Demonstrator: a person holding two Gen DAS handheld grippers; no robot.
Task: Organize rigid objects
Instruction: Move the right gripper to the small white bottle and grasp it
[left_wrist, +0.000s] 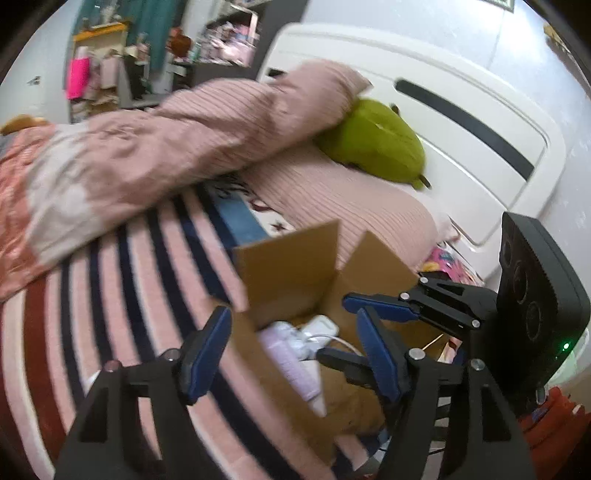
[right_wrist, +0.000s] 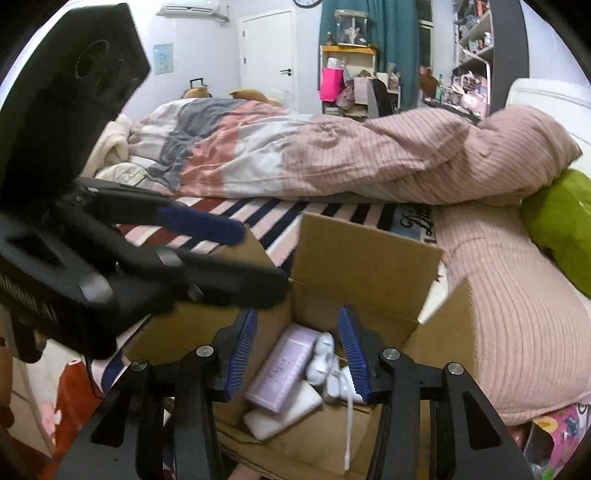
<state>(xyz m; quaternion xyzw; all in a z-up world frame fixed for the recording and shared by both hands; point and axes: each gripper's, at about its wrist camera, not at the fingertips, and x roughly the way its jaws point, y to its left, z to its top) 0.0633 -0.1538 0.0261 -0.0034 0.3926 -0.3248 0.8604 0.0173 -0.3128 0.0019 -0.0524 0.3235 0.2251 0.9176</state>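
Right wrist view: right gripper (right_wrist: 299, 354) hangs released over the open cardboard box (right_wrist: 369, 258) on the striped bedspread (right_wrist: 258, 216), jaws spread with nothing between them. Inside lie a lilac box (right_wrist: 282, 369), white charger (right_wrist: 341, 382) and white case (right_wrist: 284, 413). Left gripper (left_wrist: 291, 354) also released, near the box's left wall.

Open cardboard box (right_wrist: 365, 258) on bed, holding lilac box (right_wrist: 282, 367), white charger (right_wrist: 341, 384)
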